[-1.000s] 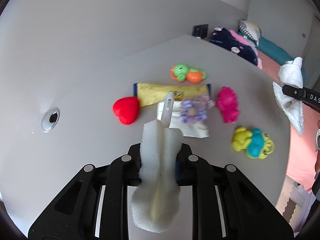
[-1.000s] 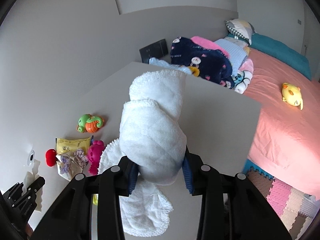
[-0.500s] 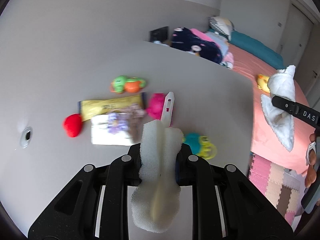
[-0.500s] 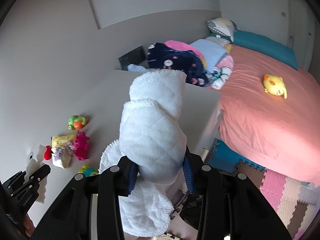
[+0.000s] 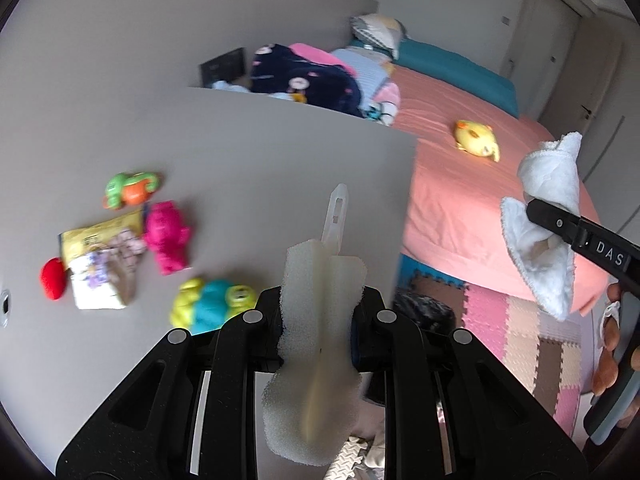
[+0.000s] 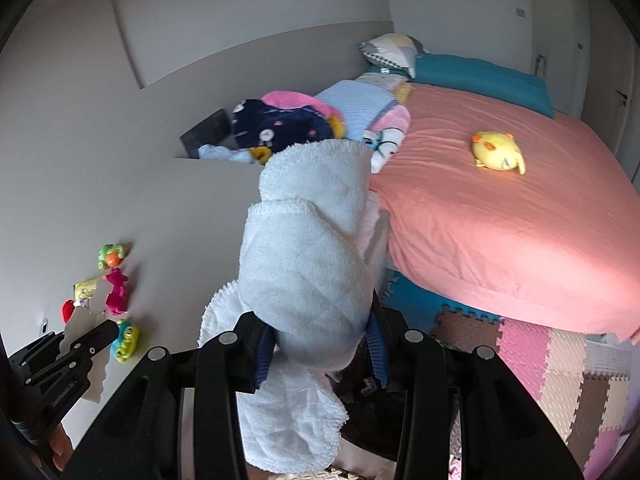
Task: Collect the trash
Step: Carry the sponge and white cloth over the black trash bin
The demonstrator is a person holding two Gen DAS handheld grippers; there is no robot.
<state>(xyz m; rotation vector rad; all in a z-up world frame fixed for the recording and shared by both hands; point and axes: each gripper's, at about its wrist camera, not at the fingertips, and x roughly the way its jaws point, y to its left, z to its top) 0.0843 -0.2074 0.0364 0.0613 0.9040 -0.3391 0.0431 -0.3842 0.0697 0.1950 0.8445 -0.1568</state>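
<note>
My left gripper (image 5: 320, 320) is shut on a white foam sponge (image 5: 316, 360) whose clear plastic handle (image 5: 336, 216) sticks out ahead; it hovers over the grey table's right edge. My right gripper (image 6: 320, 344) is shut on a rolled white quilted cloth (image 6: 308, 248), with a loose end hanging below the jaws. In the left wrist view the right gripper (image 5: 560, 224) and the cloth (image 5: 548, 184) are at the right, beyond the table edge and above the floor. The left gripper (image 6: 94, 330) shows at the lower left of the right wrist view.
On the grey table (image 5: 260, 152) lie a green-orange toy (image 5: 130, 190), a pink toy (image 5: 168, 240), a yellow packet (image 5: 100, 232), a red heart (image 5: 52, 280) and a yellow-teal toy (image 5: 212, 308). A pink bed (image 5: 460, 200) with a yellow plush (image 5: 476, 142) stands to the right. Foam mats (image 5: 520, 332) and a dark bag (image 5: 424, 312) lie below.
Both grippers have swung right, from over the toys to the table's edge by the bed; the floor mats have come into view. Both grips are unchanged.
</note>
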